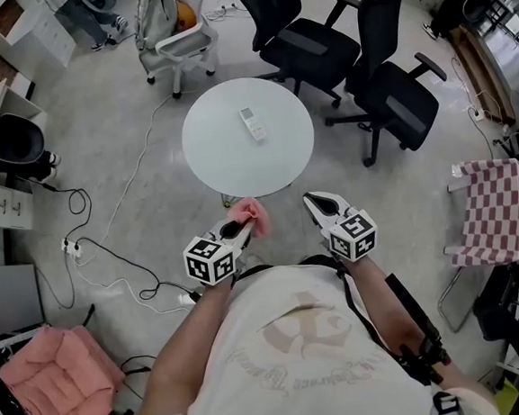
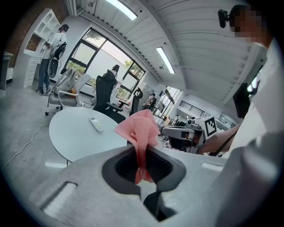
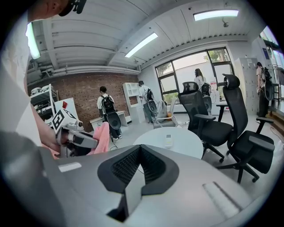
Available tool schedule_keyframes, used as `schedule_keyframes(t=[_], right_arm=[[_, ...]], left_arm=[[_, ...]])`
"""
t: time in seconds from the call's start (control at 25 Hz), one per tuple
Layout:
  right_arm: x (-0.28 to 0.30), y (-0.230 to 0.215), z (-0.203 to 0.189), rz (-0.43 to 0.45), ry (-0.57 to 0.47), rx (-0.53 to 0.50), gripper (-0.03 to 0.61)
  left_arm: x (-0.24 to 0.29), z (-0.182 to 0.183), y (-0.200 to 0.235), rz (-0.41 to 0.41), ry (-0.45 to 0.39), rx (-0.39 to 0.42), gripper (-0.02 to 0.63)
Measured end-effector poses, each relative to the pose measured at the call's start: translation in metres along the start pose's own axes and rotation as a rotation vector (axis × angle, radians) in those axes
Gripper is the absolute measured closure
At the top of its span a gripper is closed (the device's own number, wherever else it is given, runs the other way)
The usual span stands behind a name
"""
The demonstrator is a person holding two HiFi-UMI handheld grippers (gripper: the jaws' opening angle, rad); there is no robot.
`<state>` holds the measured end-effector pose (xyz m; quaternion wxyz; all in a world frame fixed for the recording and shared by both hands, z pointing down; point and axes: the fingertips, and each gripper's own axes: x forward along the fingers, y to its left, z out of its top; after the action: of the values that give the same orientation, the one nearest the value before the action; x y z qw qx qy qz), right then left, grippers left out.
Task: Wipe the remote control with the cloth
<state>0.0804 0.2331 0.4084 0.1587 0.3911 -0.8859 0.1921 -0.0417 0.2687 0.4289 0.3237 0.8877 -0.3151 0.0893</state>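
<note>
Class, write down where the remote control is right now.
In the head view the remote control lies near the middle of the round white table, with a black office chair just beyond on the right.

Round white table (image 1: 228,155) on grey floor (image 1: 141,194); remote control (image 1: 252,123) lying near centre (nothing touching it).

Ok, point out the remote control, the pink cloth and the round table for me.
remote control (image 1: 252,124), head view, the middle of its white body.
pink cloth (image 2: 140,131), left gripper view, the bunched upper part.
round table (image 1: 214,156), head view, bare white top to the left of the remote.
</note>
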Motion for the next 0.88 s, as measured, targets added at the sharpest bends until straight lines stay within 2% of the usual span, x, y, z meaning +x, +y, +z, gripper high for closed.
schedule_keyframes(t=[0.52,0.88], right_arm=[[0.034,0.027,0.004,0.026,0.037,-0.016,0.571],[0.063,0.010,-0.004,0.018,0.077,-0.002,0.571]], left_arm=[[-0.036,-0.005,0.032,0.053,-0.047,-0.044,0.594],[-0.031,-0.004,0.055,0.081,-0.029,-0.065,0.594]])
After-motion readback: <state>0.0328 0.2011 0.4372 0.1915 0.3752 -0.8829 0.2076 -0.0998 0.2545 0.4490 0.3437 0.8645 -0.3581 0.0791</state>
